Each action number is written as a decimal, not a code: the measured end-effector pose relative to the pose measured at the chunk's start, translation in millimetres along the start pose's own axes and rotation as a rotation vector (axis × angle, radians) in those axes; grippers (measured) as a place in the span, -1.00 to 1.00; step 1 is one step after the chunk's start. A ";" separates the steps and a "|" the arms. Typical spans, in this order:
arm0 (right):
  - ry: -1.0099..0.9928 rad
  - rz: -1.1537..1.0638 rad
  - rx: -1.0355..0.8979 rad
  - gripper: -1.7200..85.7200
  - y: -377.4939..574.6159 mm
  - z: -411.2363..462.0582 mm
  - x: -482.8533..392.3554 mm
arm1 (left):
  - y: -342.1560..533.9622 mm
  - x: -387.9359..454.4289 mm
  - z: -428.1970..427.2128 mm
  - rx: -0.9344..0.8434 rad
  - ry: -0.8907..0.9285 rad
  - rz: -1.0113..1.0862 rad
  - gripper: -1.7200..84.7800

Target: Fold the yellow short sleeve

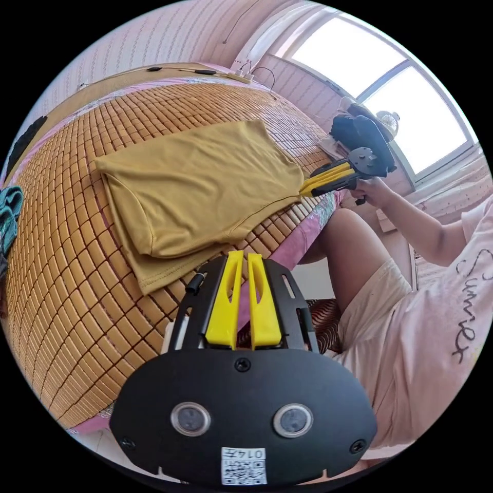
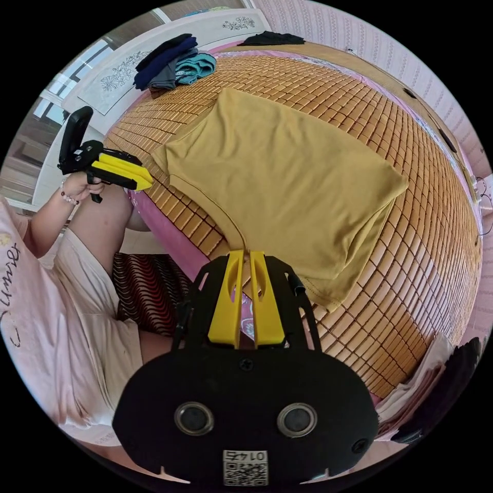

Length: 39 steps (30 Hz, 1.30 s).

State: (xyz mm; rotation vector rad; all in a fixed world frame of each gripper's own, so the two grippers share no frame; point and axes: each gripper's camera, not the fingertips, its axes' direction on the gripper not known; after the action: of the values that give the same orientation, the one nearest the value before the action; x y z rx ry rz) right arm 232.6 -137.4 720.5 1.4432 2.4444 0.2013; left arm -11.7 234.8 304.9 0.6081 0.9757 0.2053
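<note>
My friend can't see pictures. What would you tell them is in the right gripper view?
A yellow shirt lies folded on a bamboo mat covering a bed. The right gripper hovers at the shirt's near edge, its yellow fingers close together and holding nothing. At the left, a person's hand holds the left gripper off the bed's edge, and folded clothes sit beyond.

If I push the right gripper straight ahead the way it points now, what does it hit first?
Most likely the near edge of the yellow shirt on the bamboo mat: the right gripper points at it, jaws nearly together. Depth is unclear.
</note>
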 end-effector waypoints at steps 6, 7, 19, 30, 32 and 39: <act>0.076 -0.047 0.010 -0.97 -137.4 -32.0 6.2 | -47.0 38.1 45.6 0.087 -0.054 0.071 -0.98; 0.104 -0.041 -0.004 -0.97 -153.6 -30.5 8.0 | -53.6 48.0 60.9 0.091 -0.079 0.099 -0.98; 0.170 -0.069 -0.257 -0.97 -317.3 -12.6 14.6 | -8.5 95.5 118.5 0.112 -0.226 0.211 -0.98; 0.233 -0.055 -0.411 -0.97 -390.3 3.9 13.5 | 17.3 99.6 116.3 0.119 -0.174 0.230 -0.98; 0.240 -0.039 -0.424 -0.97 -394.3 10.5 13.8 | 23.6 103.2 116.6 0.127 -0.183 0.238 -0.98; 0.234 -0.028 -0.463 -0.97 -392.8 31.7 14.3 | 35.7 108.2 115.5 0.141 -0.179 0.240 -0.98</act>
State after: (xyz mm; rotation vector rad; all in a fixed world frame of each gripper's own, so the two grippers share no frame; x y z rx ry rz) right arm -90.4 -317.0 583.1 1.2318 2.3684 0.9087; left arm 147.3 265.1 295.5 0.8594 0.7471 0.2907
